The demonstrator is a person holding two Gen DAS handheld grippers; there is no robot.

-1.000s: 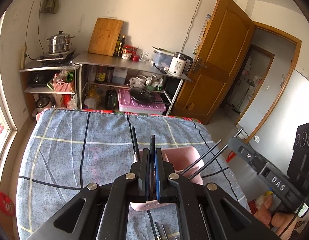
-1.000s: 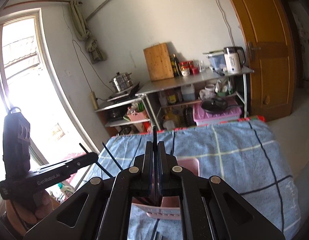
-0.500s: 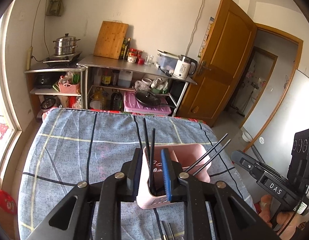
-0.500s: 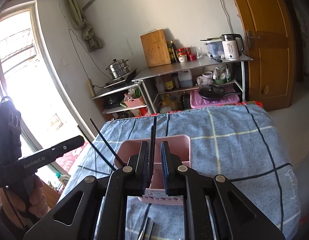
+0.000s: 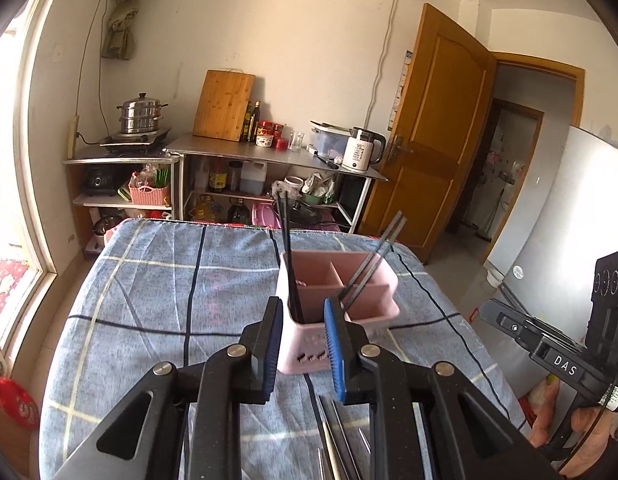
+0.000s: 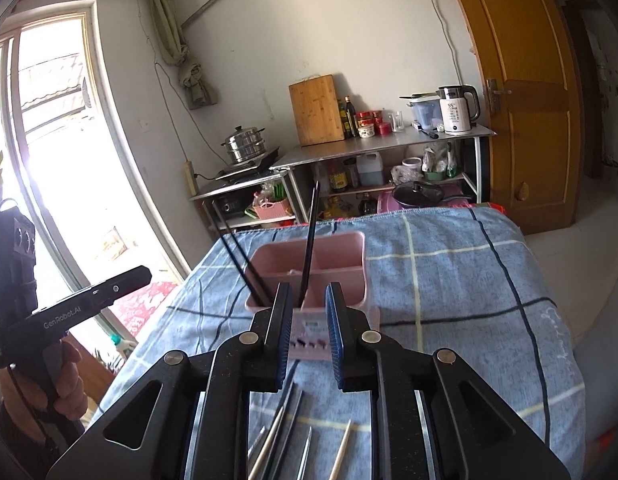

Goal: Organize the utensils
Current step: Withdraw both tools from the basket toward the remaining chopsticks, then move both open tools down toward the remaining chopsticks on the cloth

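A pink divided utensil holder [image 5: 365,276] [image 6: 341,256] stands on the blue checked cloth. Black chopsticks stand in it: an upright pair [image 5: 287,256] [image 6: 309,240] and a leaning pair [image 5: 373,268] [image 6: 239,256]. My left gripper [image 5: 303,322] is open and empty just short of the holder's near wall. My right gripper [image 6: 307,308] is open and empty, also just short of the holder. Several metal and wooden chopsticks [image 6: 285,436] [image 5: 335,436] lie on the cloth under the grippers.
The blue checked cloth [image 5: 149,304] covers the table. Behind it stand steel shelves [image 5: 269,152] with a kettle, jars, cutting board and a steamer pot. A wooden door [image 5: 437,128] is open at the right. A window is at the left.
Both grippers opened and let go of the black chopsticks, which now stand in the pink holder. Both grippers drew back toward me and rose a little.
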